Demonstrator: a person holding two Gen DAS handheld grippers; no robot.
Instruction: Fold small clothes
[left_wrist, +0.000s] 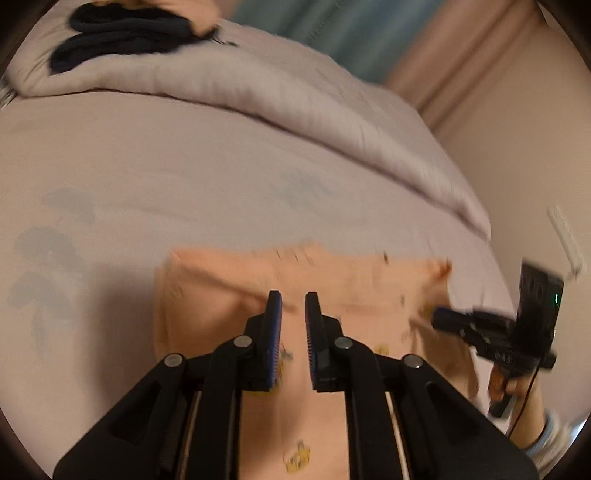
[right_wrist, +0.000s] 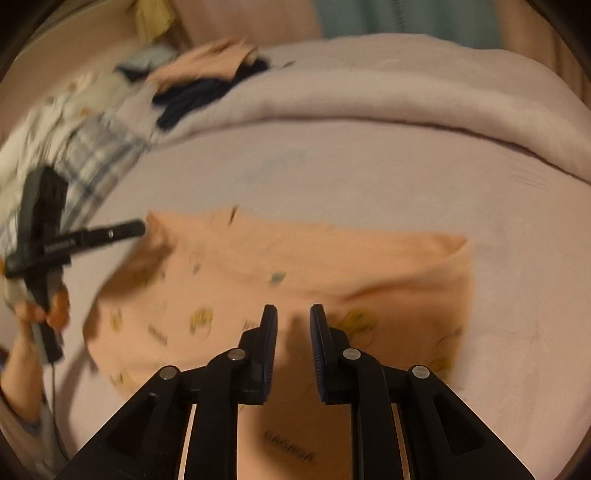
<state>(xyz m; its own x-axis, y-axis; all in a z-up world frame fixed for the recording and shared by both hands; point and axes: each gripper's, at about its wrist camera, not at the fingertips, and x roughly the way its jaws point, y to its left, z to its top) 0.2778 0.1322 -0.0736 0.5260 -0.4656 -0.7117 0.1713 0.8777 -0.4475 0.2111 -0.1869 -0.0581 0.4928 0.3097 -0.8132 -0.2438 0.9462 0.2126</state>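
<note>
A bedroom in a home, with laundry being sorted on the bed.

A wide bed (right_wrist: 369, 177) covered by a pale lilac sheet with faint grey-blue prints fills both views, and a thick duvet (left_wrist: 258, 96) of the same colour is rolled back along its far side. Behind it hang floor-length curtains, a teal one (left_wrist: 332, 26) beside a pink one (left_wrist: 461, 55), against a plain cream wall (left_wrist: 524, 147). A loose heap of small clothes (right_wrist: 92, 122), checked, white and dark navy, sits at the bed's far corner, and a peach printed garment (right_wrist: 295, 266) lies spread flat on the sheet.
</note>
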